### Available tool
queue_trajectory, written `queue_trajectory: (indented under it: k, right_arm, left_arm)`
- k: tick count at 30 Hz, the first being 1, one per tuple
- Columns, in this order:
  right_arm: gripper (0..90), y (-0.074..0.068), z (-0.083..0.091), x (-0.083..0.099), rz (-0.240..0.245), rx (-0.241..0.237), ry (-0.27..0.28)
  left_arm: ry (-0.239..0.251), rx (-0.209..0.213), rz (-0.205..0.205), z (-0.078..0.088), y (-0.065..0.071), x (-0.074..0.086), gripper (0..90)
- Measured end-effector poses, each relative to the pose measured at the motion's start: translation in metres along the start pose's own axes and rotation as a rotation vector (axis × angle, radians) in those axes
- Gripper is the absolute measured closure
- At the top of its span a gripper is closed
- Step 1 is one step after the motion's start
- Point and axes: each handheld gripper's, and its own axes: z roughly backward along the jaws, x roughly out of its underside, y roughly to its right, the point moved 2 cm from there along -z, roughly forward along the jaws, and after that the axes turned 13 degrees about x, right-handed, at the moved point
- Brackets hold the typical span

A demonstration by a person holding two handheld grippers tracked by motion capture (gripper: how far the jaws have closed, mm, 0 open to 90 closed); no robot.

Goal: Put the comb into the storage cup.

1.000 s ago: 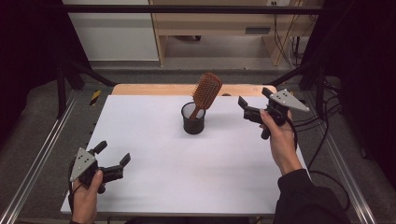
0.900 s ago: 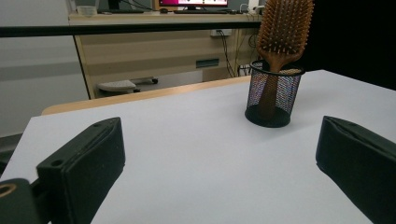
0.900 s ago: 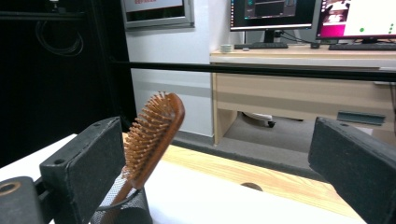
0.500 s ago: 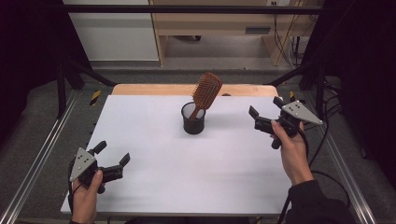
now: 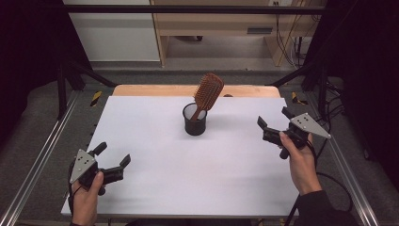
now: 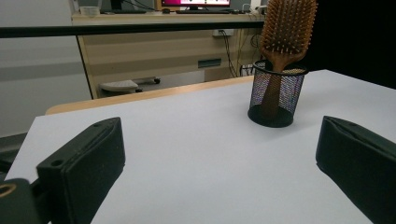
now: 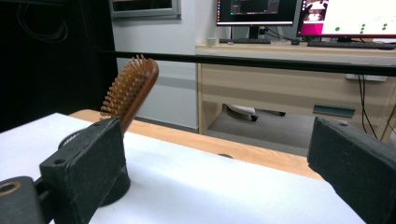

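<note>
- High view count: one wooden hairbrush (image 5: 208, 92), one black mesh cup (image 5: 195, 119), one white table (image 5: 188, 183) and your two grippers.
- Since half a second ago, your right gripper (image 5: 275, 123) has drawn back toward you and toward the table's right edge, farther from the cup; your left gripper (image 5: 113, 159) has stayed at the near left corner.
- The cup stands upright at the table's middle, toward the far side. It holds the hairbrush, handle down, head leaning out over the rim.
- Both of your grippers have jaws spread wide with nothing between them, and both are well apart from the cup.
</note>
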Motion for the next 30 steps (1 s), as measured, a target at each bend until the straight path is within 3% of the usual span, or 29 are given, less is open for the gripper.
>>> queue_trajectory:
  k: [19,26,30]
  right_arm:
    - [3.4,0.020,0.025,0.046,-0.013,0.039,-0.055]
    - [2.9,0.022,0.035,0.063,-0.026,0.028,-0.082]
    - [2.9,0.021,0.038,0.070,-0.020,0.016,-0.094]
  left_arm:
    - [0.010,-0.006,0.004,0.004,-0.002,-0.001,1.8]
    - [0.022,-0.015,0.011,0.009,-0.004,-0.001,1.7]
    - [0.020,0.001,0.003,0.010,-0.004,-0.002,1.8]
